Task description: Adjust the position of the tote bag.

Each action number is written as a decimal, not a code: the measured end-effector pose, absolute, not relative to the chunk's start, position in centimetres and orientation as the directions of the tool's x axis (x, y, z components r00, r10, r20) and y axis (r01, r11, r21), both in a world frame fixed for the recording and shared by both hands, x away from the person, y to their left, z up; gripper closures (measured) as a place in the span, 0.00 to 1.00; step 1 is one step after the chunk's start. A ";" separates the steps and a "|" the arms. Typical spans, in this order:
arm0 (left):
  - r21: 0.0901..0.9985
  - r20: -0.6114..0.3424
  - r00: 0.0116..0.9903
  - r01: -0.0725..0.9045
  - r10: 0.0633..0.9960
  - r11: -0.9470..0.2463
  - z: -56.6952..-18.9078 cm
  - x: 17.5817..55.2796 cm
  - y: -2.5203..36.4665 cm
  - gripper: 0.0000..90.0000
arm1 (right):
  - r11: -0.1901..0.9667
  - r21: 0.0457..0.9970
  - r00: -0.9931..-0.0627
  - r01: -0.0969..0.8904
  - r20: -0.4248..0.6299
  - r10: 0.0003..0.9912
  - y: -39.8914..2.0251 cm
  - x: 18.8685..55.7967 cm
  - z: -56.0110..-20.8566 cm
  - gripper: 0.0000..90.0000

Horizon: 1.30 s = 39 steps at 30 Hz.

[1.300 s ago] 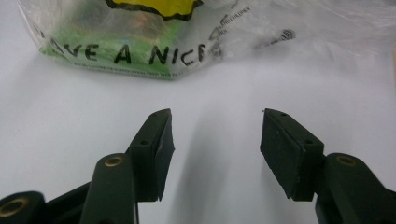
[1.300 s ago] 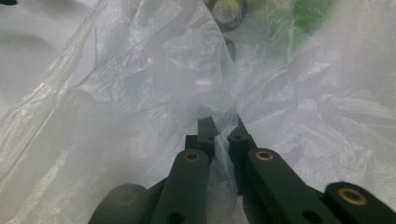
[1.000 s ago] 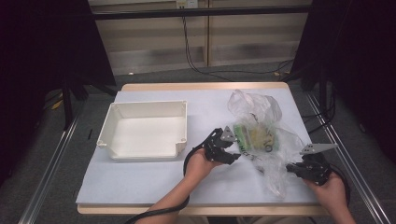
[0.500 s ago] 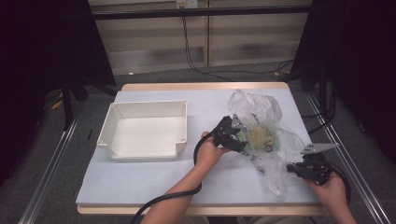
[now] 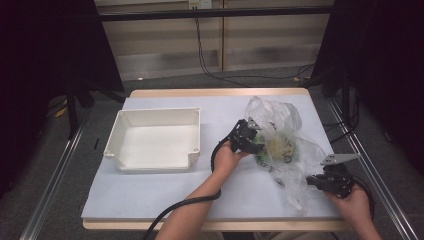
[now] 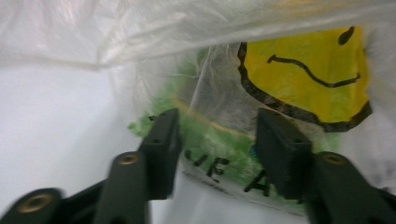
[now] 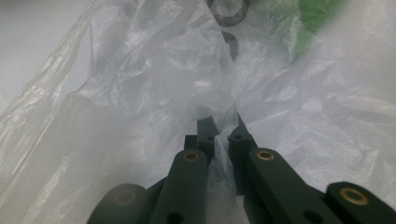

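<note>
While right gripper (image 7: 223,135) pinches plastic bag (image 5: 292,165), left gripper (image 6: 217,140) closing, seemingly ungripped.

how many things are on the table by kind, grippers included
white bin: 1
clear plastic bag, with a green and yellow printed item inside: 1
hand-held grippers: 2, the left gripper at the bag, the right gripper pinching the bag's film
total: 4

one plastic bag (image 5: 280,145), one white tray (image 5: 155,142), two grippers
</note>
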State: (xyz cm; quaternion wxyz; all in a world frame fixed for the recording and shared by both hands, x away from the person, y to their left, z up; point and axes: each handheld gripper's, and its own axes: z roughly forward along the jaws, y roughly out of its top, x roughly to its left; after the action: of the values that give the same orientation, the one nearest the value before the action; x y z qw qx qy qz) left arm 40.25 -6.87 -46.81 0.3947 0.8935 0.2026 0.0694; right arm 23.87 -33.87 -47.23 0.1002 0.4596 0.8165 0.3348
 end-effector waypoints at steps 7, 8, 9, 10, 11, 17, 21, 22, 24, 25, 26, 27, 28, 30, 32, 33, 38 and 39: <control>0.651 -0.102 0.902 0.379 0.419 -0.658 -46.9 40.6 -6.8 1.00 | 0.350 0.633 -0.552 0.690 0.148 0.821 -33.9 23.9 -47.2 0.98; 0.629 -0.111 0.899 0.393 0.423 -0.671 -47.5 40.4 -6.3 1.00 | 0.338 0.630 -0.541 0.699 0.158 0.826 -33.8 23.9 -47.2 0.98; 0.629 -0.111 0.899 0.393 0.423 -0.671 -47.5 40.4 -6.3 1.00 | 0.340 0.629 -0.542 0.699 0.155 0.826 -33.8 24.0 -47.2 0.98; 0.634 -0.112 0.901 0.389 0.418 -0.668 -47.6 40.3 -5.9 1.00 | 0.335 0.631 -0.539 0.700 0.159 0.827 -33.7 24.0 -47.3 0.98; 0.637 -0.124 0.894 0.403 0.430 -0.656 -47.6 40.1 -5.7 1.00 | 0.335 0.631 -0.539 0.700 0.159 0.827 -33.7 24.0 -47.3 0.98; 0.646 -0.165 0.888 0.426 0.428 -0.634 -47.2 38.1 -3.8 1.00 | 0.351 0.621 -0.537 0.701 0.135 0.833 -33.7 24.8 -47.1 0.98; 0.654 -0.159 0.891 0.417 0.424 -0.631 -46.9 36.9 -2.6 1.00 | 0.358 0.627 -0.541 0.692 0.123 0.832 -33.7 25.6 -47.1 0.98; 0.655 -0.151 0.896 0.407 0.418 -0.636 -46.8 36.5 -2.1 1.00 | 0.363 0.619 -0.539 0.696 0.116 0.834 -33.7 25.8 -47.0 0.98; 0.657 -0.140 0.902 0.394 0.409 -0.643 -46.4 35.6 -1.2 1.00 | 0.377 0.617 -0.547 0.690 0.104 0.831 -33.5 26.4 -46.9 0.98; 0.666 -0.154 0.899 0.401 0.409 -0.629 -46.4 35.0 -0.8 1.00 | 0.379 0.611 -0.544 0.695 0.103 0.833 -33.3 26.8 -46.8 0.98; 0.666 -0.154 0.899 0.401 0.409 -0.629 -46.4 35.0 -0.8 1.00 | 0.379 0.611 -0.544 0.695 0.103 0.833 -33.3 26.8 -46.8 0.98; 0.665 -0.160 0.902 0.399 0.401 -0.632 -46.2 34.7 -0.5 1.00 | 0.389 0.611 -0.552 0.690 0.096 0.828 -33.3 27.0 -46.8 0.98; 0.667 -0.167 0.897 0.409 0.410 -0.622 -46.1 34.3 -0.3 1.00 | 0.394 0.610 -0.558 0.688 0.097 0.824 -33.2 27.3 -46.8 0.98; 0.664 -0.151 0.907 0.387 0.393 -0.640 -46.0 33.7 0.2 1.00 | 0.402 0.608 -0.565 0.685 0.096 0.819 -33.1 27.8 -46.7 0.98; 0.671 -0.166 0.901 0.401 0.401 -0.623 -46.0 33.1 0.5 1.00 | 0.410 0.606 -0.570 0.681 0.088 0.817 -33.1 28.4 -46.6 0.98; 0.669 -0.148 0.906 0.387 0.397 -0.634 -45.9 32.9 0.7 1.00 | 0.416 0.603 -0.566 0.681 0.073 0.821 -33.2 28.6 -46.6 0.98; 0.677 -0.162 0.905 0.391 0.393 -0.624 -46.1 32.1 0.9 1.00 | 0.415 0.613 -0.573 0.672 0.075 0.816 -33.5 29.7 -46.7 0.95; 0.677 -0.162 0.901 0.398 0.402 -0.619 -46.1 31.7 0.8 1.00 | 0.407 0.624 -0.576 0.667 0.086 0.813 -33.6 29.8 -46.7 0.92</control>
State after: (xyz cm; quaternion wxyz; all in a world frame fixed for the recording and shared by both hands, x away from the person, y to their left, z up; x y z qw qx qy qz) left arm 31.72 0.76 -46.14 0.3755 0.8997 0.2224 0.0029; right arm 29.80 -33.64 -46.66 0.1164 0.4457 0.8305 0.3132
